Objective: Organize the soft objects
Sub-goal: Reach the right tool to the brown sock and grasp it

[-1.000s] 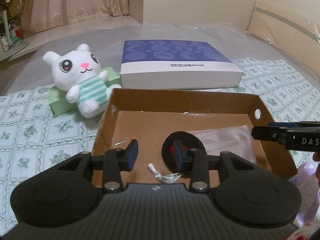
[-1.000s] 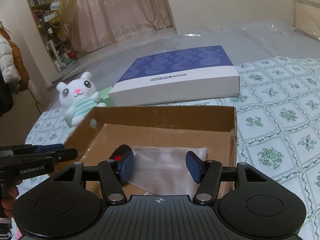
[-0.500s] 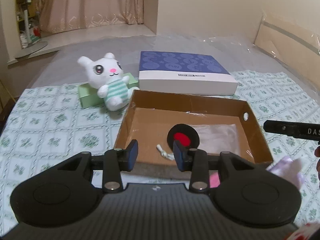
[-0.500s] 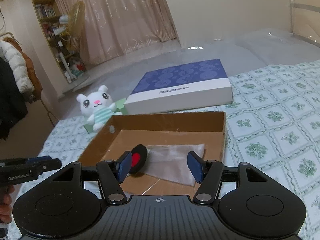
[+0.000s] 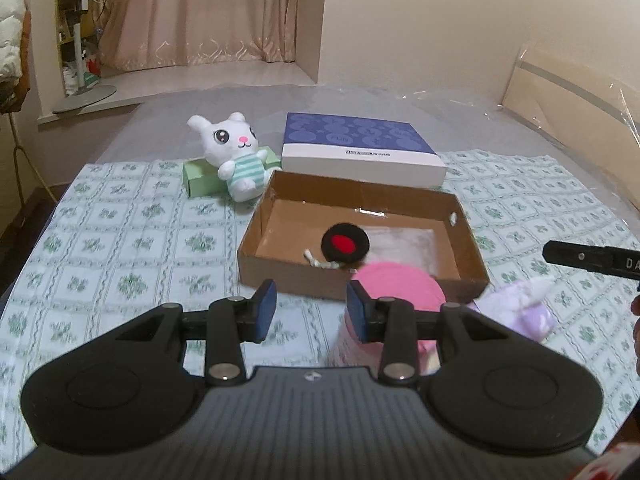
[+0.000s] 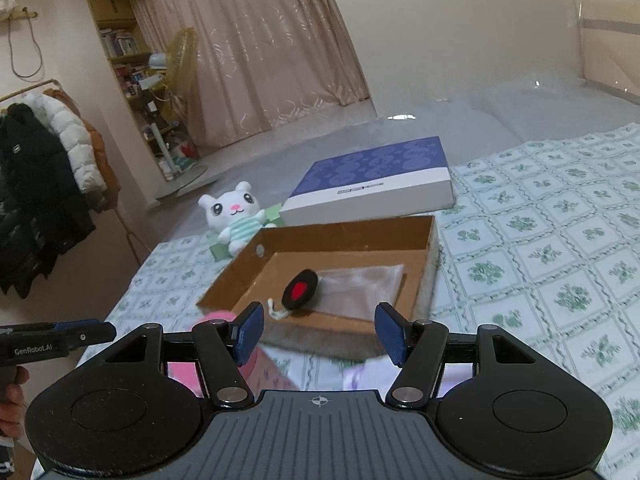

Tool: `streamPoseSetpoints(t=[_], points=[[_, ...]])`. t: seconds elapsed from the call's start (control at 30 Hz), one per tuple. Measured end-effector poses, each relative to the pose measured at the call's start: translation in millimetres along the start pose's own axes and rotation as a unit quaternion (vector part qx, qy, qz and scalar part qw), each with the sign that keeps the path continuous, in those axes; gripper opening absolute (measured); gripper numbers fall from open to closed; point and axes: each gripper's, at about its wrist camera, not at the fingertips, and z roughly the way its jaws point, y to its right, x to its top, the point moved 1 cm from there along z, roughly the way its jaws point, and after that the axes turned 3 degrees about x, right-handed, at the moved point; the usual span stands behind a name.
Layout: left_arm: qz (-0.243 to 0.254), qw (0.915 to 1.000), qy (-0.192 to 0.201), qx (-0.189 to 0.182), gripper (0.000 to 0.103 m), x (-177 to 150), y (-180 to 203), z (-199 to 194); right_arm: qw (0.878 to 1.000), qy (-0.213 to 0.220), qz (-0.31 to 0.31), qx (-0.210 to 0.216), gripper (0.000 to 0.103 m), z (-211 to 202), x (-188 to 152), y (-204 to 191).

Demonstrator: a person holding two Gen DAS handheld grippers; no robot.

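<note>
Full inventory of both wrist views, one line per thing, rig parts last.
cardboard box: 1, brown, open, mid-bed
round pad: 1, black with red centre, inside the box
clear bag: 1, see-through, inside the box beside the pad
white cord: 1, in the box by the pad
bunny plush: 1, white, striped shirt, leaning on the green box
green box: 1, behind the plush
blue-and-white box: 1, behind the cardboard box
pink item: 1, before the box, blurred
lilac item: 1, right of pink, blurred
left gripper: open, empty
right gripper: open, empty
</note>
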Motion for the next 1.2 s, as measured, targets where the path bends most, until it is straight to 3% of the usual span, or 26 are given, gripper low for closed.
streamPoseSetpoints(t=[0.57, 1.2], points=[[-0.03, 0.9992, -0.002, 0.026, 0.035, -94.7, -5.8, -65.8, 1.0, -0.01, 0.015, -0.011, 0.062, -68.2, -72.4, 12.3], [-0.091, 0.993, -0.008, 0.075, 0.035, -173.5, -17.2, -81.8, 0.997, -0.059, 0.013, -0.043, 0.062, -68.0, -137.0, 32.3]])
